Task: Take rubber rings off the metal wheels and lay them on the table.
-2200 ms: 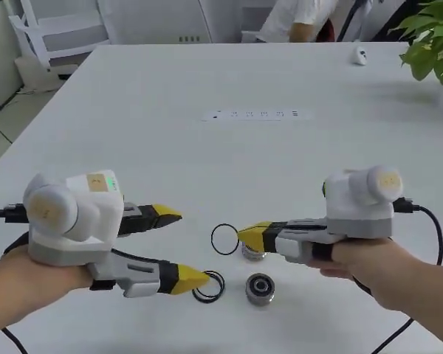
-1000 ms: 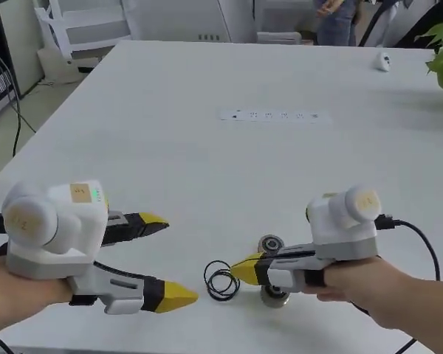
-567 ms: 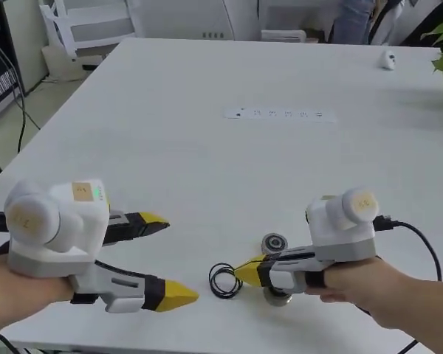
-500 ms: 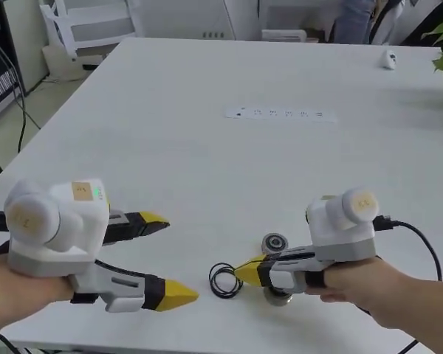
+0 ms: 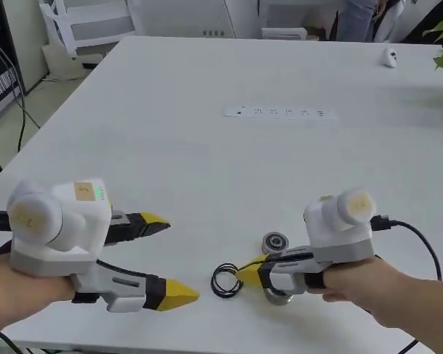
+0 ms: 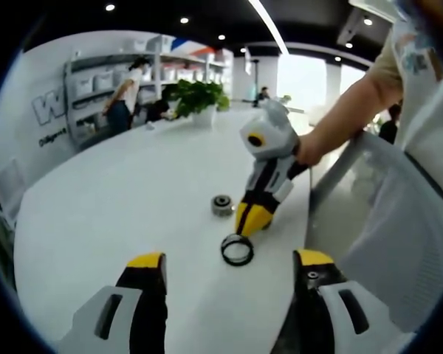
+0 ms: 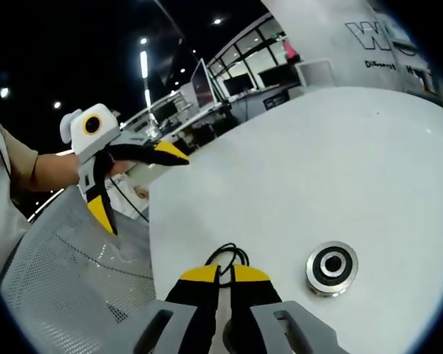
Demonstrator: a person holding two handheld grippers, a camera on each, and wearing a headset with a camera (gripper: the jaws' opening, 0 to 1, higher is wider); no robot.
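Tabletop [image 5: 207, 155] is open toward the far edge, with a power strip [image 5: 279, 113] mid-table. Left gripper [image 5: 176, 259] is at the front edge, jaws apart. Right gripper [image 5: 245, 273] has jaws together, tips touching the rubber rings [image 5: 224, 280] — flat, near the front edge. One metal wheel [image 5: 275, 242] sits just behind, bore up — second wheel [image 5: 279, 297] is under the right gripper.

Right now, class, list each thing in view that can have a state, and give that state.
left tongs: open wide, empty.
right tongs: shut, tips just short of the rubber rings.
rubber rings: loose, lying overlapped on the table.
metal wheel: lying flat beside the right tongs.
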